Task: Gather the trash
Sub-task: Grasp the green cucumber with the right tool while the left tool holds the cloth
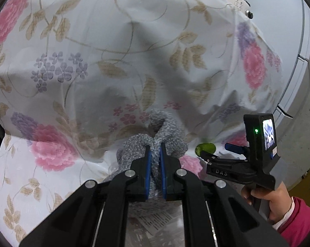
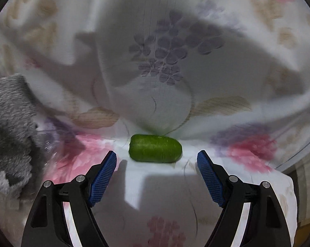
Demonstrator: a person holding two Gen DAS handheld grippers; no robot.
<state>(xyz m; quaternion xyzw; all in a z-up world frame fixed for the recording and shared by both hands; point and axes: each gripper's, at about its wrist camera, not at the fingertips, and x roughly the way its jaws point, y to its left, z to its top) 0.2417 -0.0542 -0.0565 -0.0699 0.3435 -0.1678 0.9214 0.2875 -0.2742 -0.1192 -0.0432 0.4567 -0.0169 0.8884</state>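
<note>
My left gripper [image 1: 155,147] is shut on a fuzzy grey cloth [image 1: 167,127], which bunches up between the blue pads; the cloth also shows at the left of the right wrist view [image 2: 10,127]. A short green cucumber piece [image 2: 156,148] lies on the floral cloth just ahead of my right gripper [image 2: 157,160], which is open with the piece a little beyond its fingertips. In the left wrist view the right gripper [image 1: 220,150] is at the lower right, next to the green piece [image 1: 205,148].
A white floral tablecloth [image 1: 93,51] covers the surface and rises in folds behind. A printed plastic wrapper [image 1: 155,220] lies under my left gripper. A white appliance [image 1: 299,41] stands at the right. The cloth's edge drops off at the right [image 2: 286,177].
</note>
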